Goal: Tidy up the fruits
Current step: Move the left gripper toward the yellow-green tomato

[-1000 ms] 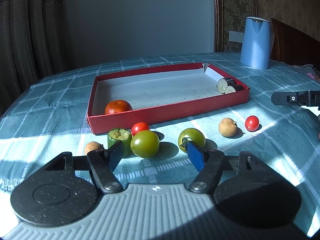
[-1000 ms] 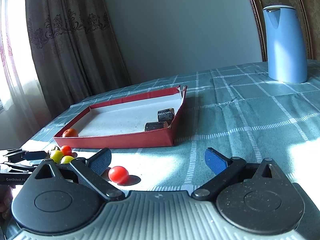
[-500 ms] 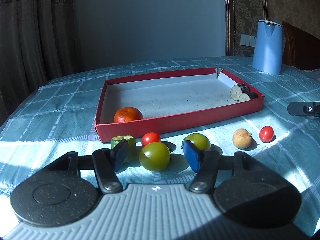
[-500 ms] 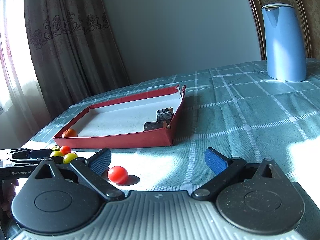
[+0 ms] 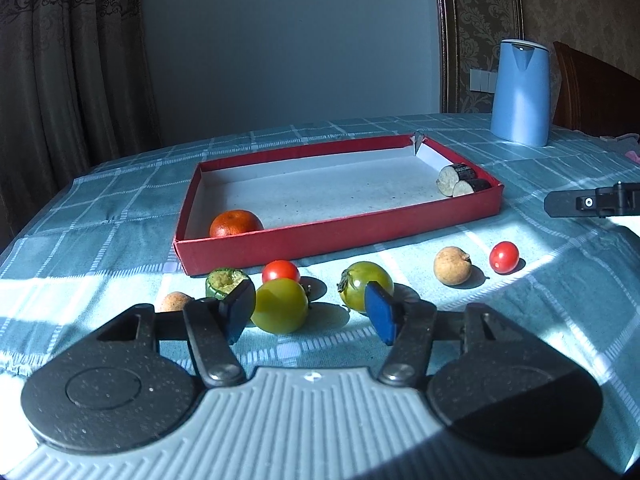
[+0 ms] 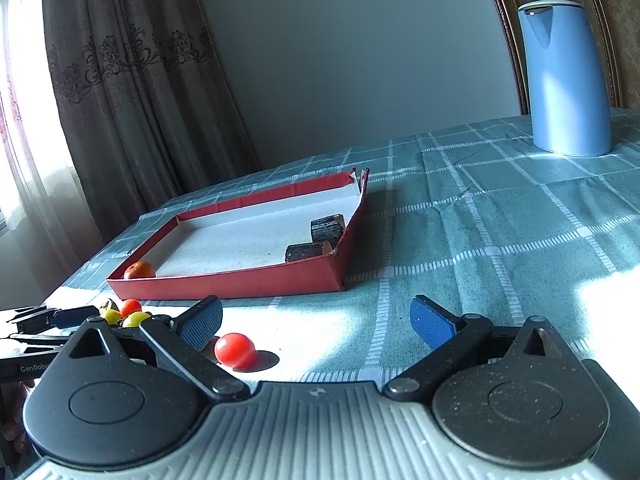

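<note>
Teal checked cloth covers the table; my left tool (image 5: 310, 312) stands open, empty, around a round yellow-green tomato (image 5: 280, 305), its left pad just beside it. Next I close and carry it ahead into the shallow red cardboard tray (image 5: 340, 234). My right tool (image 6: 316, 326) idles, open.

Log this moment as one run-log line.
left hand-held gripper: open, around green tomato | right hand-held gripper: open, empty | red box: orange, two dark pieces | cherry tomato: on cloth
</note>
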A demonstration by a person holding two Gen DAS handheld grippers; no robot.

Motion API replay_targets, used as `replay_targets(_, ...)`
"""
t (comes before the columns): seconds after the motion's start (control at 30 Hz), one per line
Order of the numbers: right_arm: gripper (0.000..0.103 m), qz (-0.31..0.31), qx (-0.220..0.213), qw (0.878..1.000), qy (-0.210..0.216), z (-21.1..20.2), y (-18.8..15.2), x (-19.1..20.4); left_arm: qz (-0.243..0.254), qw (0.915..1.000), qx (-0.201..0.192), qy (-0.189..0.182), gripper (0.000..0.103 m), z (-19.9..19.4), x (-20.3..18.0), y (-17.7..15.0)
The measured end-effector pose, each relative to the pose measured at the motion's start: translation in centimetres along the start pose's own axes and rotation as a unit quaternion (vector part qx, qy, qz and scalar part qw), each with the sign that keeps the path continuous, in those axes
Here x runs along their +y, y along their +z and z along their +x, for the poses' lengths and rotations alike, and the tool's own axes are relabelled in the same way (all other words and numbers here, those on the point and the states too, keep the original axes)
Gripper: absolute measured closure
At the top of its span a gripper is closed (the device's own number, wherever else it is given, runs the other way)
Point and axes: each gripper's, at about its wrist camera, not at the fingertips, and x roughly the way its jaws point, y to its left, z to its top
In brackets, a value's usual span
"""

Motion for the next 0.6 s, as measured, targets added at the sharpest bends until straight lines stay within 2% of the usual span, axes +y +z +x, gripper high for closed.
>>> replay_targets(0.17,0.002,0.0,0.0,1.0,0.0,0.0,0.0,0.0,-0.006,0.9997,-0.015,-0.02,0.049,-0.6,-1.0,0.4)
replay_targets(0.3,0.002,0.001,0.0,1.0,0.0,0.0,0.0,0.0,0.023,0.9992,-0.011,-0.031,0.049,0.1,-3.2,0.8)
replay_targets(0.37,0.002,0.001,0.0,1.0,0.0,0.0,0.0,-0.1,0.036,0.999,0.0,-0.026,0.049,0.9,-3.9,0.8)
replay_targets(0.53,0.002,0.005,-0.002,1.0,0.002,0.0,0.0,-0.2,0.028,0.9993,0.013,-0.022,0.05,1.8,-3.9,1.0)
replay_targets(0.6,0.002,0.005,-0.002,1.0,0.003,0.0,0.0,-0.2,0.038,0.999,0.015,-0.017,0.054,1.9,-4.3,1.0)
